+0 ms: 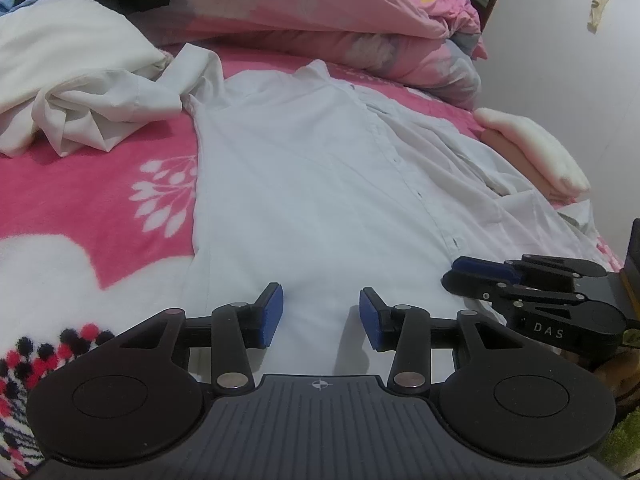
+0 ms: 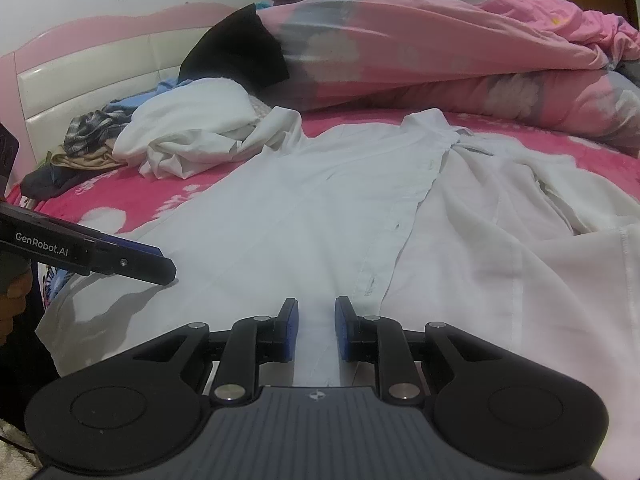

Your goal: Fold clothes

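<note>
- A white button-up shirt point(image 1: 304, 168) lies flat on the pink blanket point(image 1: 100, 200), button placket up, hem nearest both grippers and collar farthest from the fingertips.
- The left gripper point(image 1: 321, 317) hovers over the hem with its blue pads point(image 1: 272, 314) apart; only flat cloth shows in the gap, and nothing is pinched. The last readings hardly differ, so I would call the jaws open, not moving.
- The right gripper point(image 2: 316, 328) sits further along the same hem, just beside the placket point(image 2: 404, 232). Its pads point(image 2: 289, 330) stand narrowly apart with shirt fabric between them, but whether they actually press on the cloth I cannot tell from here.
- Beyond the right fingertips and to their outer side, the far half of the shirt is rumpled, its sleeve point(image 2: 568, 184) lying crooked (that side probably needs smoothing before any fold).
- Past the left fingertips and to their outer side is a crumpled white garment point(image 1: 100, 120), touching the shirt's shoulder; a pink duvet point(image 1: 320, 12) is heaped behind the collar.
- My guess: both hands are at the hem so the bottom edge can be lifted evenly and carried toward the collar.
- A folded cream cloth point(image 1: 536, 148) rests well off to the right.
</note>
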`<state>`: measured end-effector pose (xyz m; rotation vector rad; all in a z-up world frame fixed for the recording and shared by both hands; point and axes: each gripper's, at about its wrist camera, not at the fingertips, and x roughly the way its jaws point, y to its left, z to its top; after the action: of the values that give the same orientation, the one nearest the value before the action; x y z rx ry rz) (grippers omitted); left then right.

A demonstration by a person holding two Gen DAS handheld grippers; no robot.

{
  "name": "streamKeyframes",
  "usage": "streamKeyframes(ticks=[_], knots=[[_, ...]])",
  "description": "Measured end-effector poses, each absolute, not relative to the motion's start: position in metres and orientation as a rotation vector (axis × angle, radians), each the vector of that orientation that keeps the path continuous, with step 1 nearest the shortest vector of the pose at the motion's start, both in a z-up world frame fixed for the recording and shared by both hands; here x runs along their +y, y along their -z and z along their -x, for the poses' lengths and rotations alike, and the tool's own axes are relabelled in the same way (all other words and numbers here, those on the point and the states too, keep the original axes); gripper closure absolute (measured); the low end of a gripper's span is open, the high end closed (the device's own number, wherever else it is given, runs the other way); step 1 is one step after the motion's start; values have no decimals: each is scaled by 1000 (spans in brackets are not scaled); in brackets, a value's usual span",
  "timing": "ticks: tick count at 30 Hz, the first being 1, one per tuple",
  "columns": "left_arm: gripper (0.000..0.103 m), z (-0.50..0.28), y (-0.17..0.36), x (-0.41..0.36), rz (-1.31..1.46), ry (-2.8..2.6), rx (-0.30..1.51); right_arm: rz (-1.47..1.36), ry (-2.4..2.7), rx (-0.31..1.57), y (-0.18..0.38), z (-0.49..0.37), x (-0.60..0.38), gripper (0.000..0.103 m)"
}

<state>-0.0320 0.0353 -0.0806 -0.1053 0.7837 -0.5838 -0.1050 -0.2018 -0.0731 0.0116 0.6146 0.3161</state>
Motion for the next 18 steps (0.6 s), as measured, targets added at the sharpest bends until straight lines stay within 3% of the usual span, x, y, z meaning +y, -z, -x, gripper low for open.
streamKeyframes(ticks=[18], knots=[[61, 32, 80, 36, 113, 580, 782, -11, -320, 620, 73, 105, -201, 81]])
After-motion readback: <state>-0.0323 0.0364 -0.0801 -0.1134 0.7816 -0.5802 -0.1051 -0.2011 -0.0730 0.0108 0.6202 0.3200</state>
